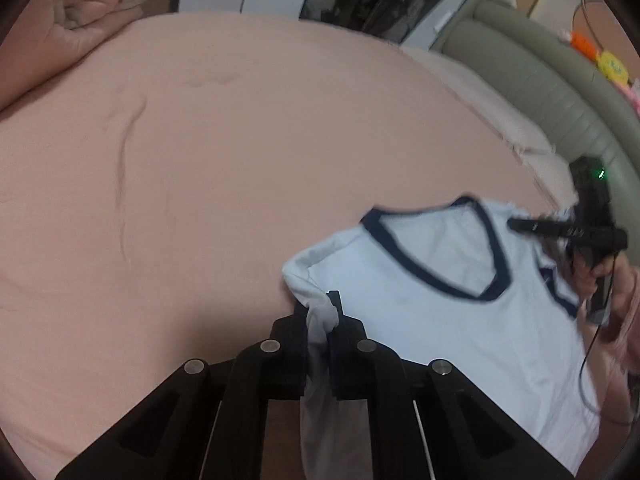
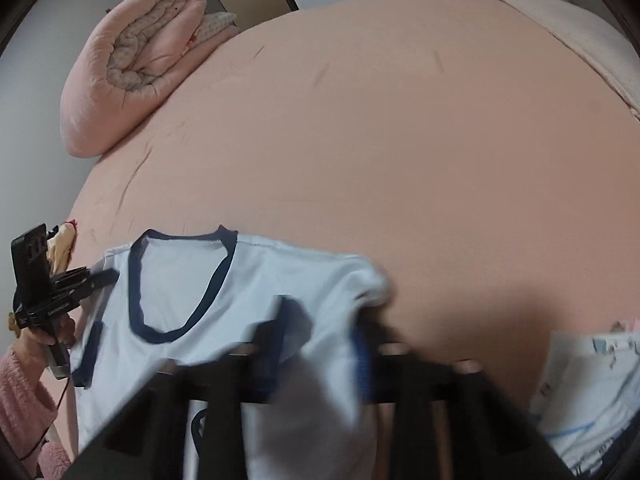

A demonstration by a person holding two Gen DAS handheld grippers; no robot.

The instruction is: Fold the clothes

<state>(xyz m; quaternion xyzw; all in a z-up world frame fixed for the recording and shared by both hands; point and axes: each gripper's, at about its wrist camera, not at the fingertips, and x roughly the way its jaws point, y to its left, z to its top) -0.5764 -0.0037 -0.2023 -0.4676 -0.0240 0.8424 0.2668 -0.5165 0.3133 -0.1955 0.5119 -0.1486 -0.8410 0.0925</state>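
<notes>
Left wrist view: both grippers pinched a pale blue T-shirt with navy trim (image 1: 432, 280) on a pink bedsheet (image 1: 200, 160).
The black left gripper (image 1: 320, 316) was clamped on one bunched sleeve. In the right wrist view, the black right gripper (image 2: 320, 344), blurred, was pressed together on the other sleeve. The shirt lay chest-up, collar away from the person. No containers were visible.
</notes>
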